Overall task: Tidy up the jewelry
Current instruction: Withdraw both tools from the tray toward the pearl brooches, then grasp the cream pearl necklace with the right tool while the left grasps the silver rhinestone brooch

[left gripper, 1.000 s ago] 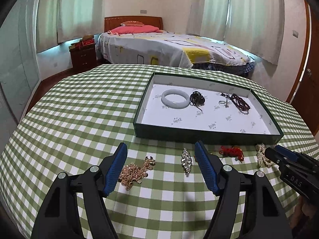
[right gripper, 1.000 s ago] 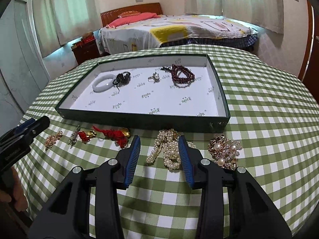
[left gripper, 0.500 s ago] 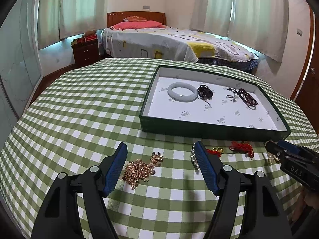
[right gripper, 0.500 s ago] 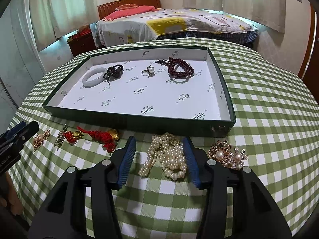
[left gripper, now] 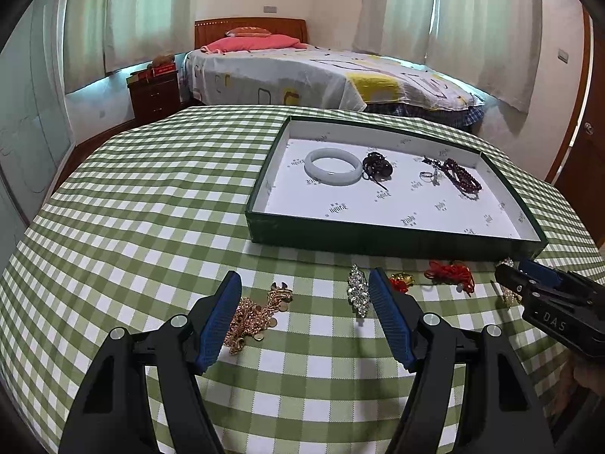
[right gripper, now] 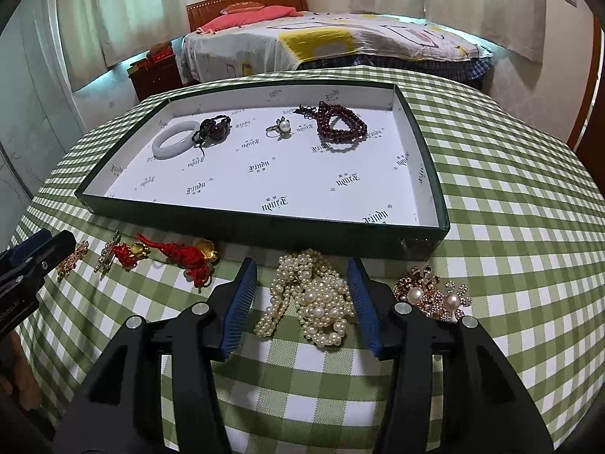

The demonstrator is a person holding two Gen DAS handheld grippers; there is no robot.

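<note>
My right gripper (right gripper: 301,265) hovers low over a heap of white pearl necklace (right gripper: 314,299). Its blue pads stand on either side of the pearls without pressing them, and the jaws have been widening. My left gripper (left gripper: 304,276) is open above the cloth, between a gold chain necklace (left gripper: 257,314) and a crystal brooch (left gripper: 357,291). It holds nothing. The green tray (right gripper: 264,227) with a white lining holds a white bangle (right gripper: 176,140), a dark bracelet (right gripper: 213,130), a pearl ring (right gripper: 280,128) and dark red beads (right gripper: 340,125).
In front of the tray lie a red knotted charm (right gripper: 181,255) and a gold brooch with pearls (right gripper: 431,295), just right of my right gripper. A green checked cloth (left gripper: 132,208) covers the round table. A bed and a nightstand stand beyond it.
The right gripper's jaws have spread wider and now straddle the pearl heap, which looks slightly closer. The left gripper keeps the same opening and has barely shifted.
</note>
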